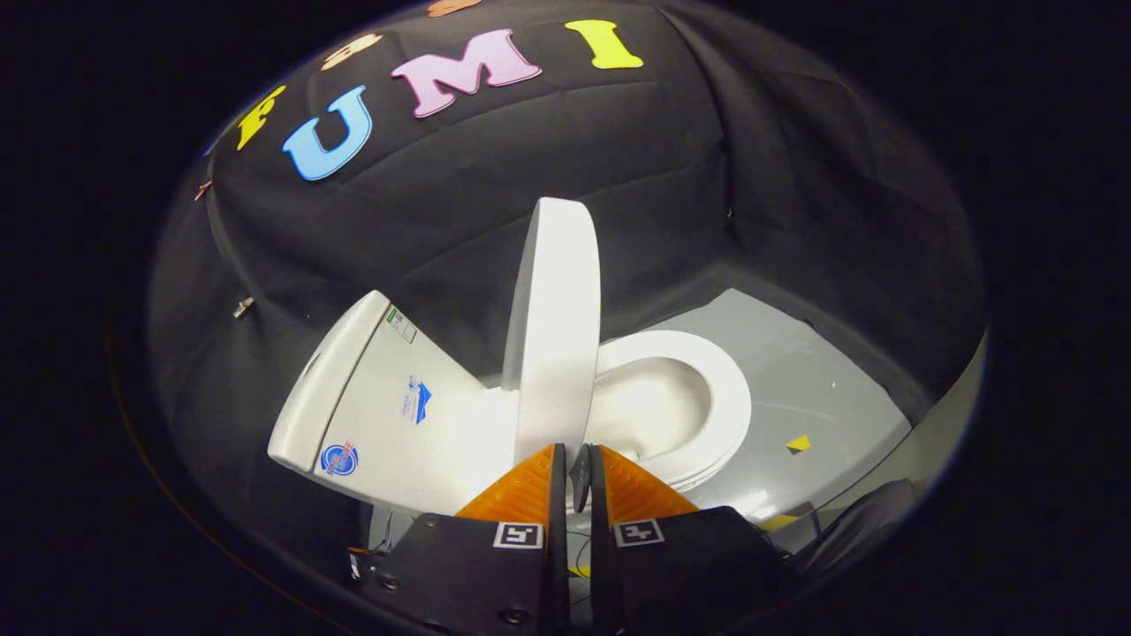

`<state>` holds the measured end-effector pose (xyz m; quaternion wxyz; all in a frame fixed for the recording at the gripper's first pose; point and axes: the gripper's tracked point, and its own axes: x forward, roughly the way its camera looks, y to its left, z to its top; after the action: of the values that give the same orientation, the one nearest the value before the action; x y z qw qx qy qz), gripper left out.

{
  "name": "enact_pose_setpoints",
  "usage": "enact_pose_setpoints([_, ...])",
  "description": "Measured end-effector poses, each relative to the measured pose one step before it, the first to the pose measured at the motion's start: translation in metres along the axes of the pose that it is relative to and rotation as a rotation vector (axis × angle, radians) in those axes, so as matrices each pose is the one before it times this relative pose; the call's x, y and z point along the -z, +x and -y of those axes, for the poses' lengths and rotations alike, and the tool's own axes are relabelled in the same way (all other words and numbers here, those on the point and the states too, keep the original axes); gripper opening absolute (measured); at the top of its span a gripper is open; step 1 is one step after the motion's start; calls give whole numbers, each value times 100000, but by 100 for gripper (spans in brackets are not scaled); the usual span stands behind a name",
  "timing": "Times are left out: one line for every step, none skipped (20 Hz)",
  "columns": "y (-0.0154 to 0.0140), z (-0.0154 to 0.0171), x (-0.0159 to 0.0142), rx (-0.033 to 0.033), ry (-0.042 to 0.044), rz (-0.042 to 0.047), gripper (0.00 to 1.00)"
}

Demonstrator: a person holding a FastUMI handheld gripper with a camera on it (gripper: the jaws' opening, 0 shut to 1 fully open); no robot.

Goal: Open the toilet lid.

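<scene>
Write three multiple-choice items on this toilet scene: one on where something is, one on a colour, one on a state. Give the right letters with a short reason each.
1. Where is the tank relative to the raised lid?
A. On the side of the lid away from the bowl
B. Between the lid and the bowl
C. Lying on the floor

2. What colour is the small marker on the grey floor beyond the bowl?
A. Red
B. Yellow
C. Green

3. What state is the lid in?
A. Flat down over the bowl
B. Raised on edge, bowl uncovered
C. Taken off and laid on the floor

Answers:
1 A: the lid stands between tank and bowl.
2 B: the marker is yellow.
3 B: the lid stands up just ahead of the gripper, whose fingers sit nearly together at its lower edge; whether they press it cannot be told.
</scene>
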<state>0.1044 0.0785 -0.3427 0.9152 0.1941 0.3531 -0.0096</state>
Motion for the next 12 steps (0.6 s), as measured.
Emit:
enact_pose_setpoints([-224,-620,-70,664,-1993,1033,15])
enact_pose_setpoints([-265,-658,-83,589,-1476,690,15])
enact_pose_setpoints([-187,-714,-137,263,-562,889,15])
enact_pose_setpoints([-169,-721,-92,-11,-635,596,15])
enact_pose_setpoints([-143,-822,-49,-43,-981,506,15])
enact_pose_setpoints([-135,-728,19,8,-1386,597,14])
enact_pose_setpoints([-181,-696,-86,129,-1649,575,15])
enact_pose_setpoints([-39,-744,-16,98,-1510,522,15])
enact_pose_setpoints([-100,-685,-47,45,-1265,585,15])
enact_pose_setpoints([-206,-688,-139,16,-1406,647,15])
enact_pose_setpoints([-79,-672,-59,-1,-1316,521,15])
enact_pose_setpoints([-87,-732,-78,-267,-1104,749,15])
